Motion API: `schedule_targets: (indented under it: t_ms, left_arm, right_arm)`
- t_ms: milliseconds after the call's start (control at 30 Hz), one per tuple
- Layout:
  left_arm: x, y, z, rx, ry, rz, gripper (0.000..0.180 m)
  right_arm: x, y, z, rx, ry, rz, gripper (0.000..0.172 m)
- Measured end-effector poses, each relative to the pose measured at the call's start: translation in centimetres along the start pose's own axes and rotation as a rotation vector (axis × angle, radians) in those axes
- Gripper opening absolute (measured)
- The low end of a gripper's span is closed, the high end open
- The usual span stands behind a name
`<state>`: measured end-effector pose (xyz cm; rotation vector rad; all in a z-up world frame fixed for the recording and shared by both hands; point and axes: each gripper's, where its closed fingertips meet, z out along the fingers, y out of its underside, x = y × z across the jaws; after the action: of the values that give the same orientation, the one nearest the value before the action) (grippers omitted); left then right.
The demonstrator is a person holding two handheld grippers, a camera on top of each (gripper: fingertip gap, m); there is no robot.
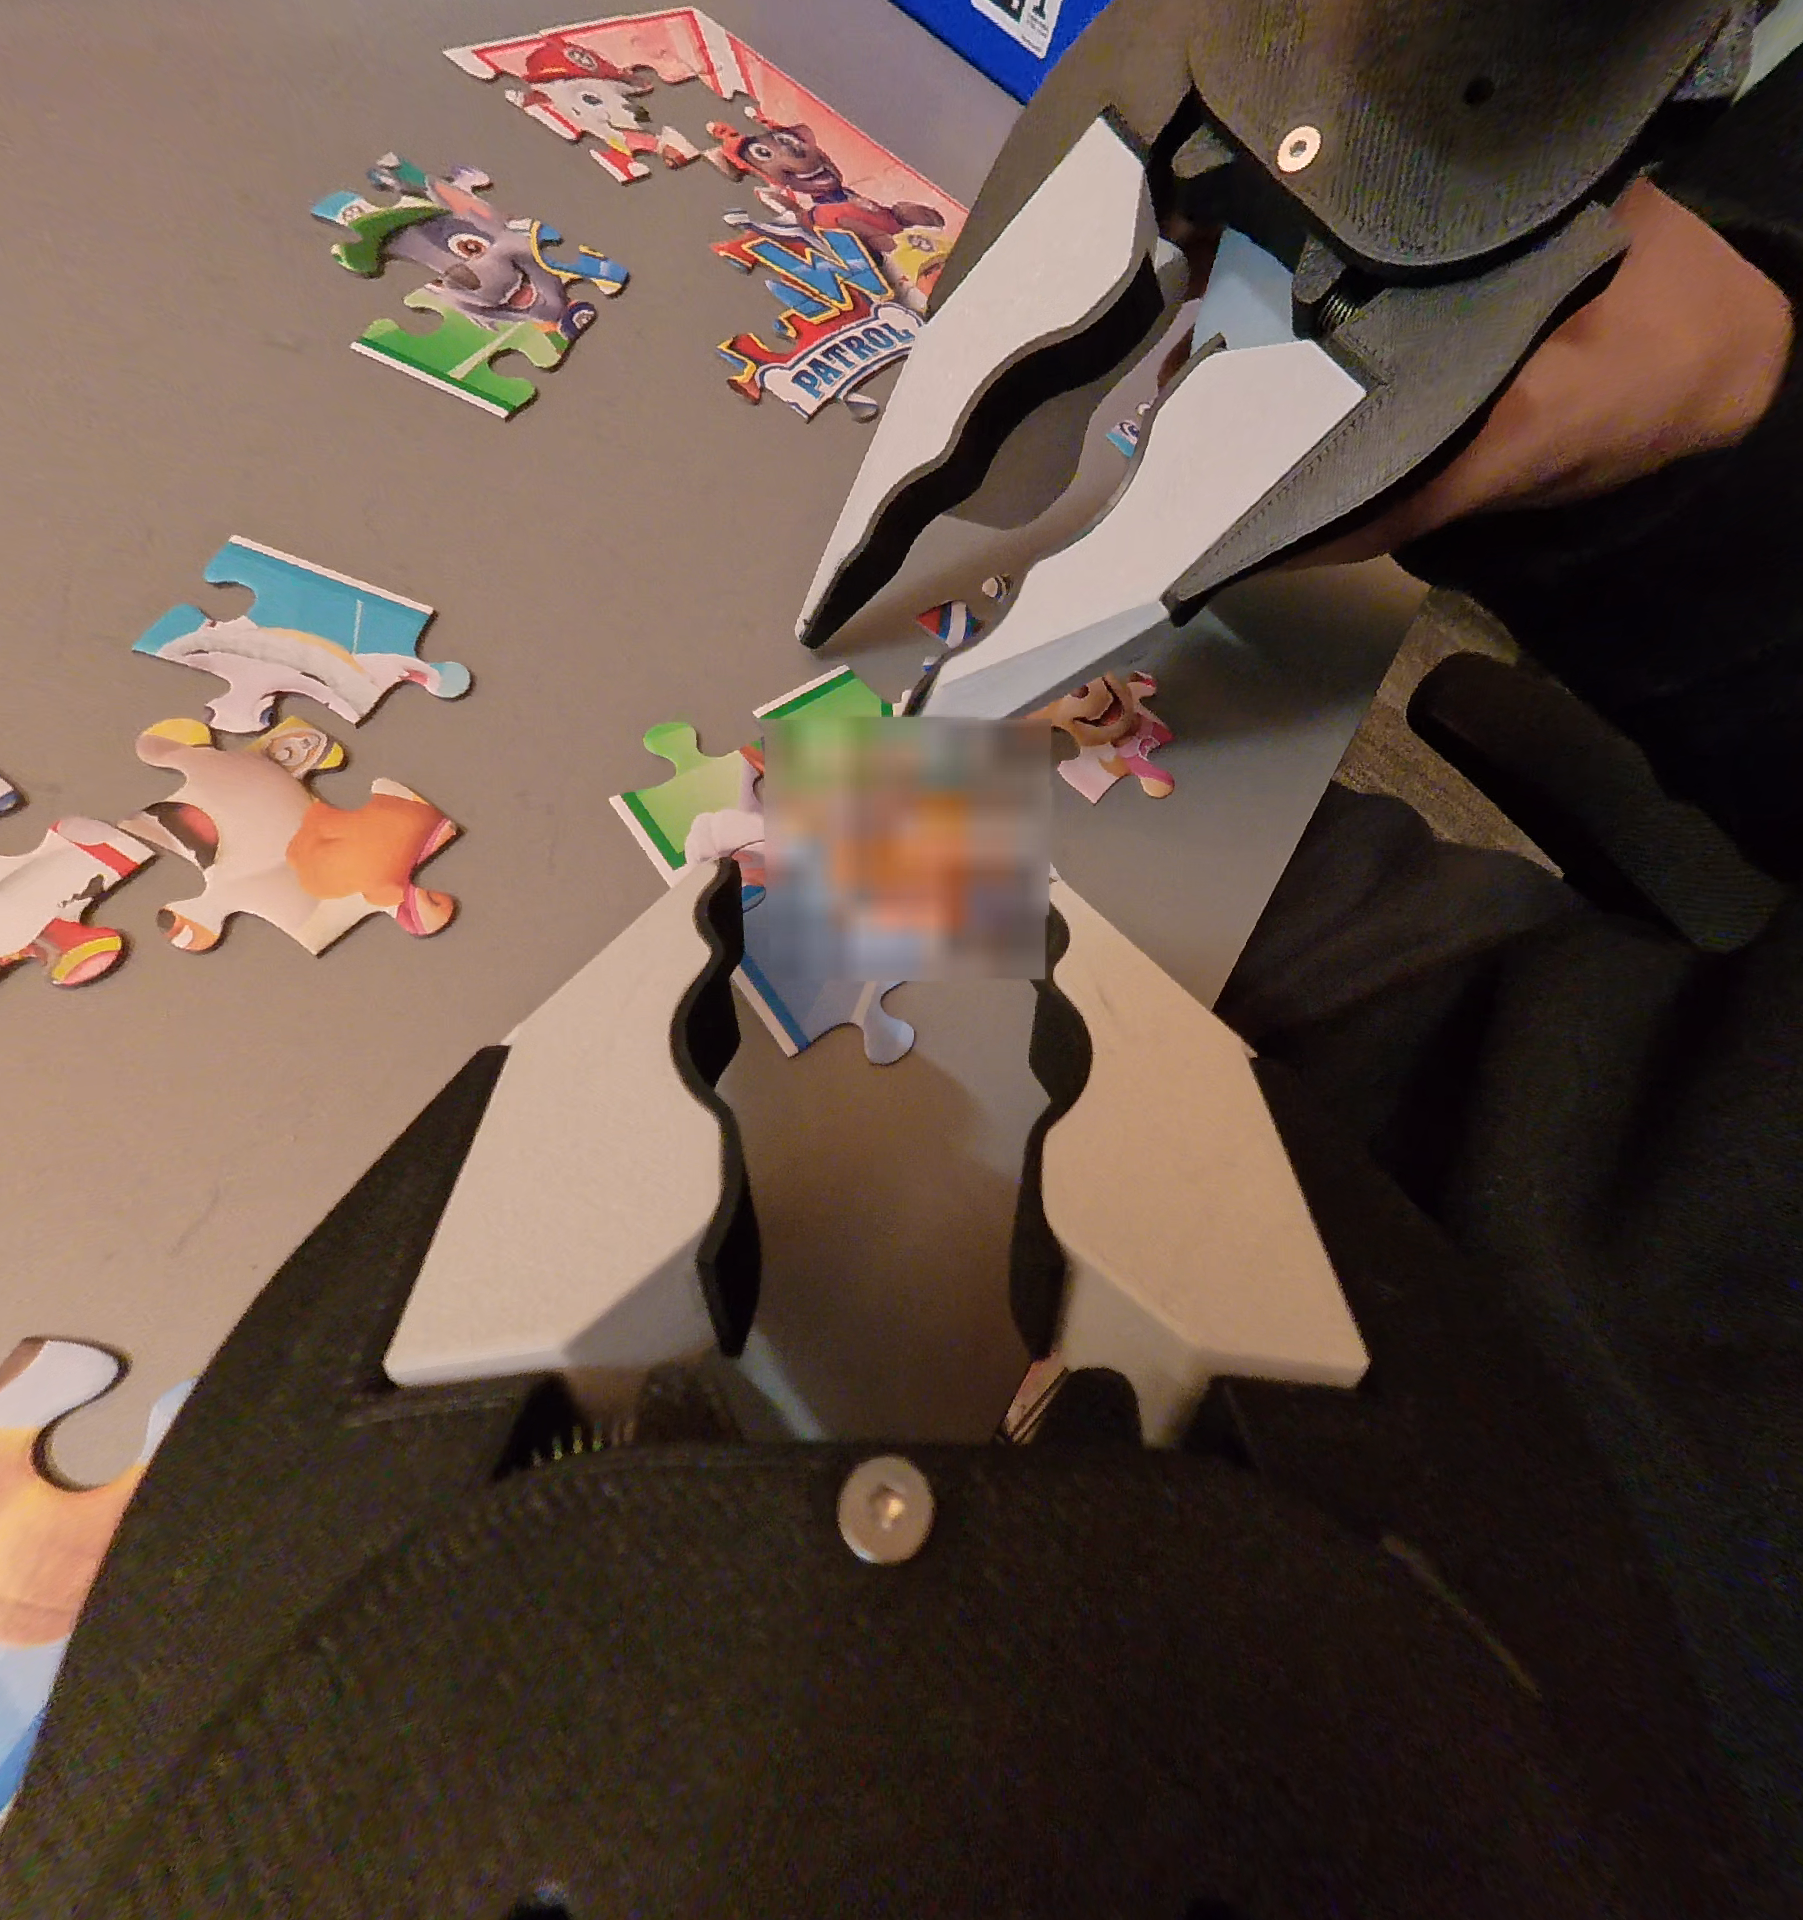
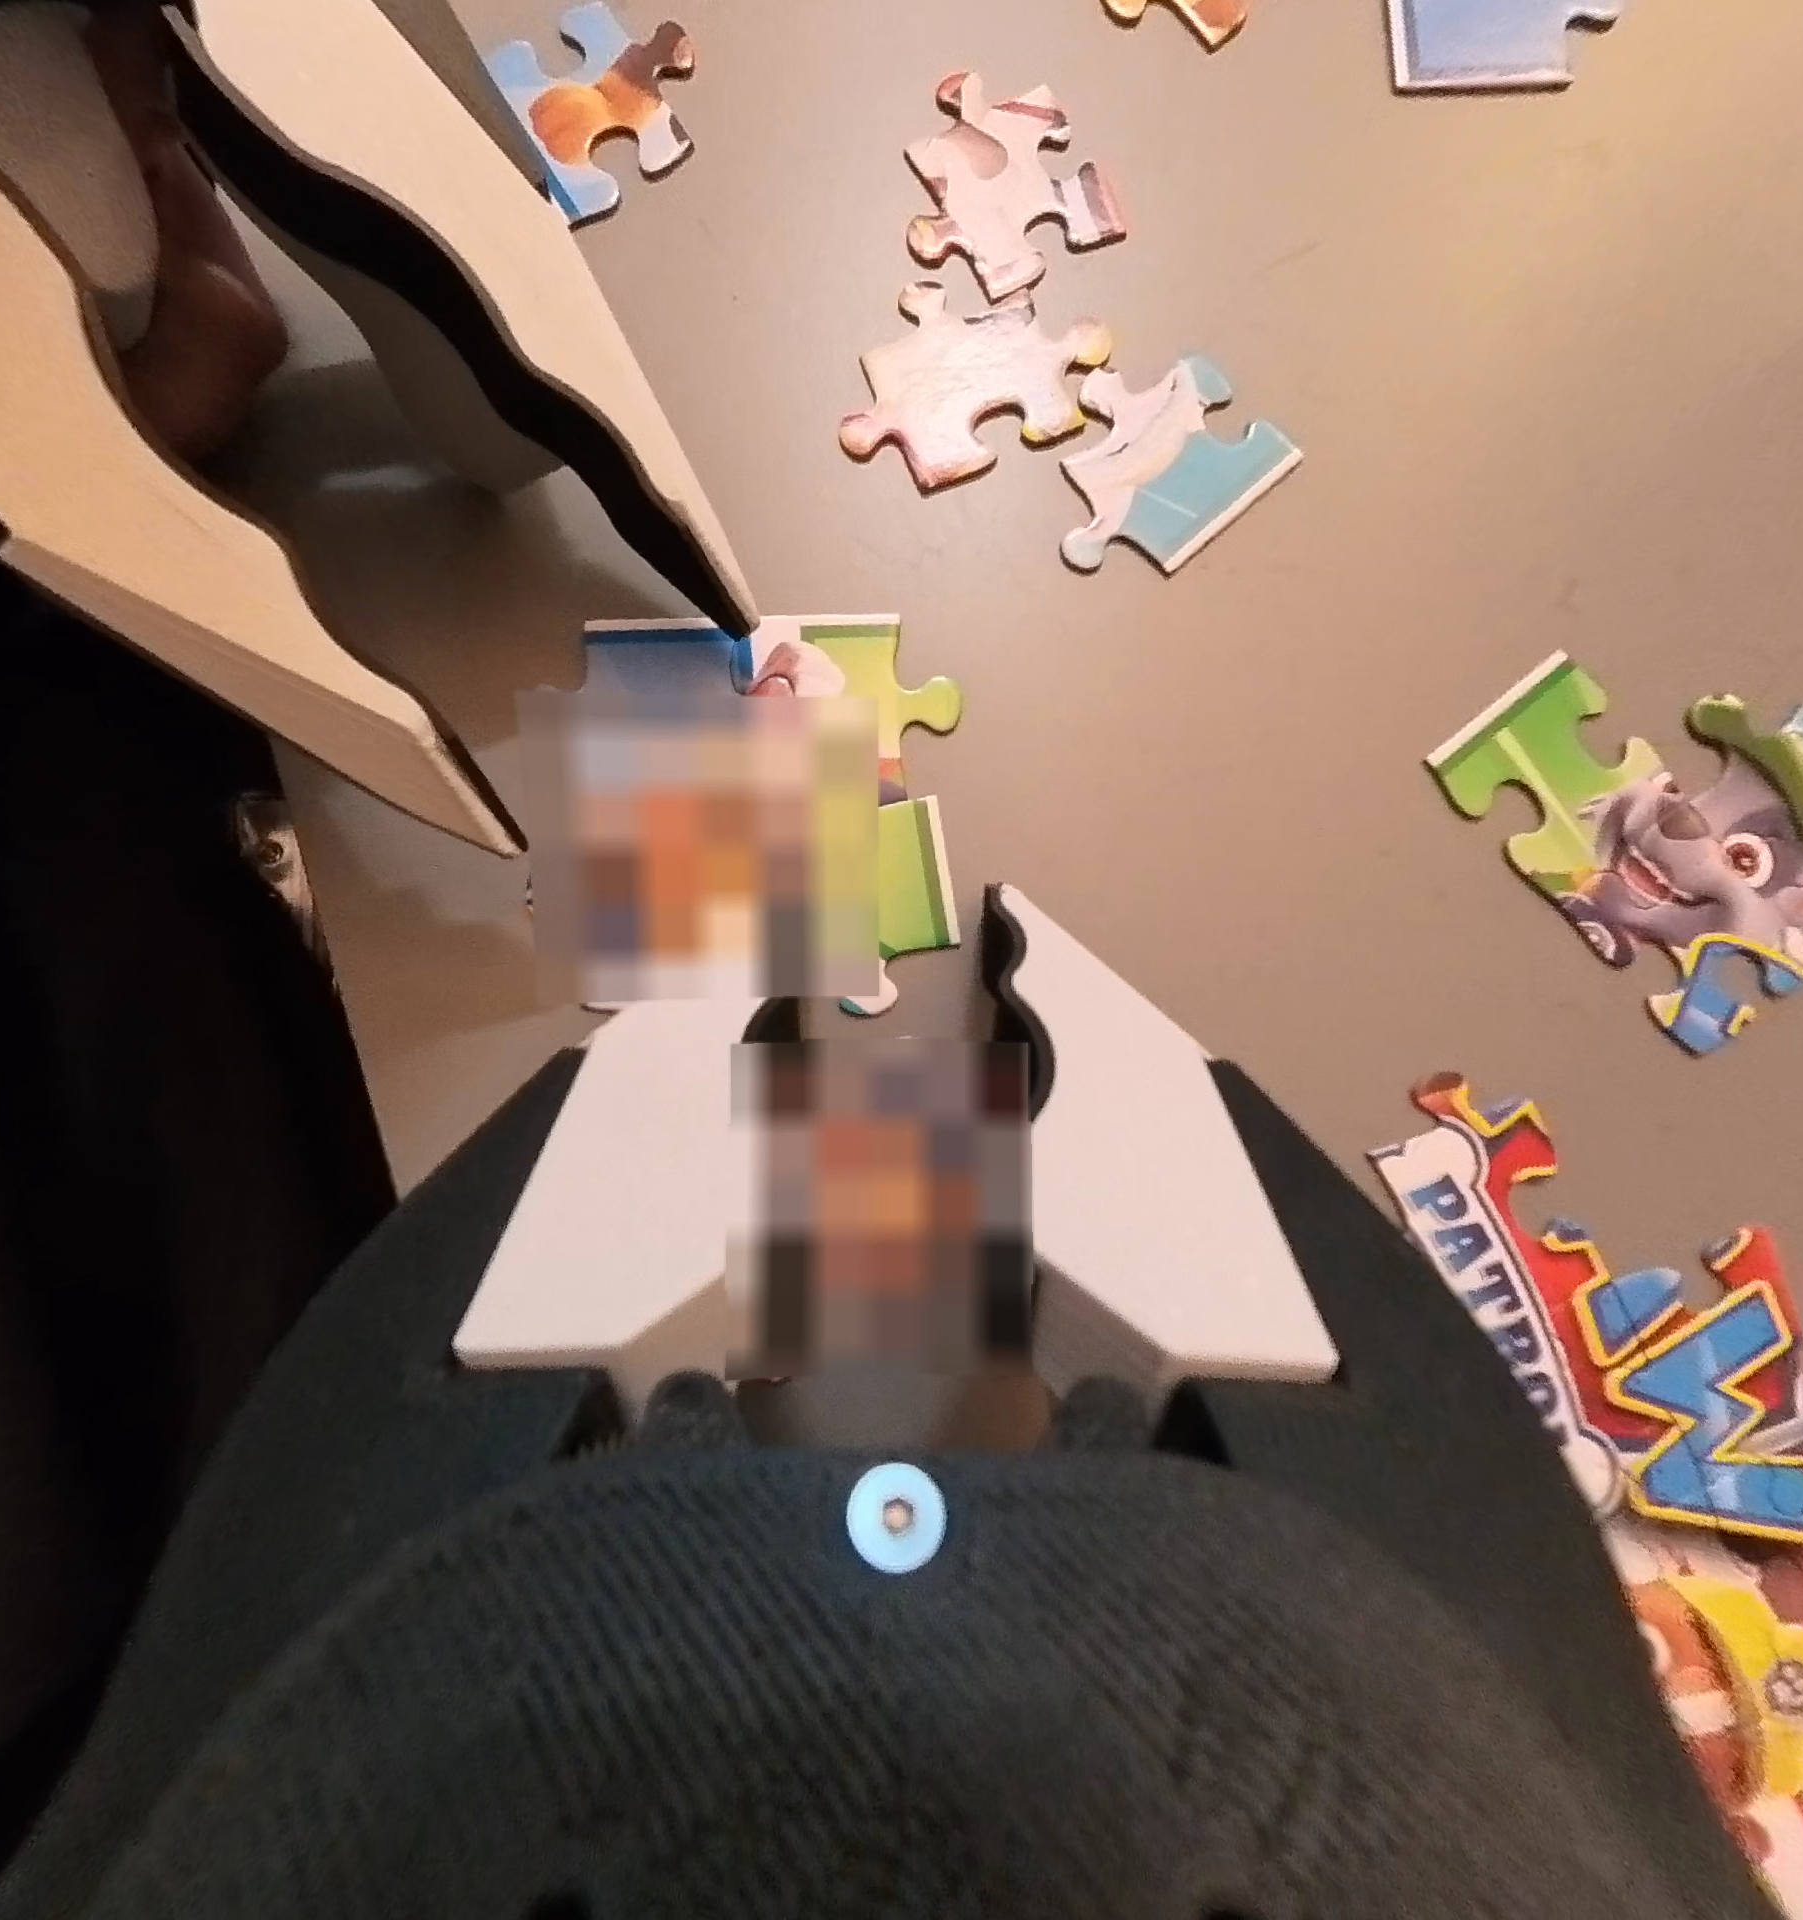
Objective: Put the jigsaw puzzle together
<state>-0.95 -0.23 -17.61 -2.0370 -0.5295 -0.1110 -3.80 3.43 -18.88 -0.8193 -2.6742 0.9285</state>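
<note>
A joined cluster of puzzle pieces [image 1: 689, 800], green, blue and orange, lies on the grey table [image 1: 585, 540] near its edge. My left gripper [image 1: 886, 899] is open and empty, its fingers astride the cluster's near end. In the right wrist view [image 2: 627, 738] one of its fingertips [image 2: 736, 618] rests at the cluster's [image 2: 912, 862] blue edge. My right gripper [image 2: 881, 935] comes in from the other side with its fingers apart, tips [image 1: 824, 623] low at the cluster's far edge. A pink and brown piece [image 1: 1115, 743] lies on the table under its fingers. A mosaic patch covers the space between its fingers.
Loose pieces lie around: a light blue one [image 1: 294, 634], a white and orange one [image 1: 294, 831], a grey pup group [image 1: 461, 281]. A larger assembled part with a red border [image 1: 824, 239] lies farther off. The table edge [image 1: 1292, 862] runs close on the right, dark clothing beyond. My right fingertips sit around 6 cm from my left ones.
</note>
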Motion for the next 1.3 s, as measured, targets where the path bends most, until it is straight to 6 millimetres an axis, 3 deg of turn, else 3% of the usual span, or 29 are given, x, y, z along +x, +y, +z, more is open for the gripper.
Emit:
schedule_targets:
  t_ms: [167,433,733,900,1067,1300]
  left_arm:
    - [0.0,0.0,0.0,-0.001,-0.002,0.002,0.052]
    - [0.0,0.0,0.0,0.0,-0.001,0.001,0.052]
    - [0.0,0.0,0.0,0.0,0.0,-0.001,0.052]
    - [0.0,0.0,0.0,0.001,0.002,-0.003,0.052]
    - [0.0,0.0,0.0,0.002,0.005,-0.006,0.052]
    - [0.0,-0.1,0.0,0.004,0.008,-0.011,0.052]
  right_arm:
    - [-0.3,-0.8,-0.5,0.043,0.006,-0.002,0.031]
    - [-2.2,-0.7,0.2,0.047,-0.06,-0.034,0.006]
    - [-2.4,-0.8,0.6,0.036,-0.056,-0.052,0.003]
    - [-2.2,-1.0,0.3,0.043,-0.044,-0.056,0.004]
    - [0.0,-1.4,-1.1,0.092,0.018,-0.013,0.013]
    - [0.0,-0.2,0.0,0.055,0.008,-0.008,0.029]
